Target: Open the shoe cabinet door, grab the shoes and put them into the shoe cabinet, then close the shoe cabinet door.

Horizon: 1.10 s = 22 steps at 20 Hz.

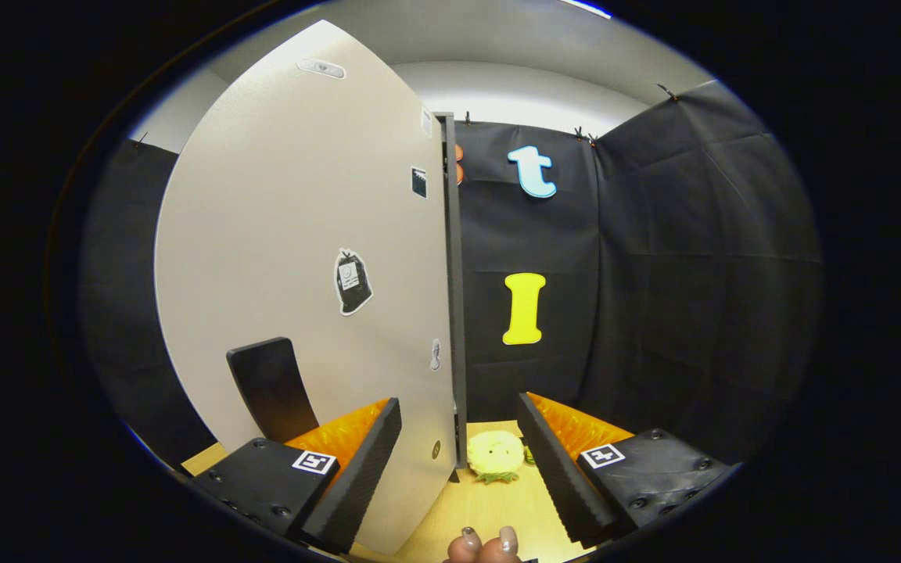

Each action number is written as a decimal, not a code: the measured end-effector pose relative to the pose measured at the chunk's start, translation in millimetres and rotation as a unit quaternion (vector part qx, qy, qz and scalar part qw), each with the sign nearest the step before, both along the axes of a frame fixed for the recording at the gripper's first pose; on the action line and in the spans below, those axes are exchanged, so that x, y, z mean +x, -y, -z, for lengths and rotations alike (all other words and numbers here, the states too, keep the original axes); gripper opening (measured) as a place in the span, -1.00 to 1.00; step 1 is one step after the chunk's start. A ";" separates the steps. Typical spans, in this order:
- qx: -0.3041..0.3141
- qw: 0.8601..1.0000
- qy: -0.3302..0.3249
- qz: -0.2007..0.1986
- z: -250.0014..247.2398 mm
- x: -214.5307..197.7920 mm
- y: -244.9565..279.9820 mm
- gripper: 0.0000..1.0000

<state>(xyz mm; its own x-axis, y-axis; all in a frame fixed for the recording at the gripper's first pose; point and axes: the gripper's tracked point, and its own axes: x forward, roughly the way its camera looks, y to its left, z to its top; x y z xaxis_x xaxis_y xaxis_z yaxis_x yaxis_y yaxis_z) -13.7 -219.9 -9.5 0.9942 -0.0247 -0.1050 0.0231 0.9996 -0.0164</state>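
A: What do you see in the gripper view?

B: A big pale door (302,258) stands swung out, right in front. It is the shoe cabinet door, and we look at its flat side. Its dark edge runs up and down just past the middle

A: What are the gripper's fingers doing?

B: The gripper (458,461) is wide open. The two fingers (357,469) are far apart and hold nothing. The door's bottom edge hangs in the gap between them, close to the left finger

A: Is anything stuck on the door?

B: Yes, a small black and white sticker (352,281) sits near the middle of it

A: Where are the shoes?

B: A fluffy yellow slipper (495,456) lies on the light wooden floor (489,508), between the fingers and a bit ahead, just beside the door's bottom corner

A: Anything else?

B: Two fingertips of a person's hand (486,543) peek in at the very bottom, and black cloth (669,274) hangs behind
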 end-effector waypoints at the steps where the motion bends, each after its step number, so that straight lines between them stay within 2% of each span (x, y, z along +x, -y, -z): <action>1: 0.000 1.000 0.001 0.002 1.3 1.7 -10.0 0.95; 12: -0.036 0.999 0.010 -0.021 13.6 29.2 -123.9 0.96; 22: -0.038 0.999 0.016 -0.016 7.9 26.7 -154.2 0.96</action>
<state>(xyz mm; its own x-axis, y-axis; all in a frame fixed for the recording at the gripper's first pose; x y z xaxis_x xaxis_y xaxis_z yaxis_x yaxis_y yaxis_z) 13.0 -65.7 -17.5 0.9975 0.0003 -0.0713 -0.0070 0.9957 -0.0928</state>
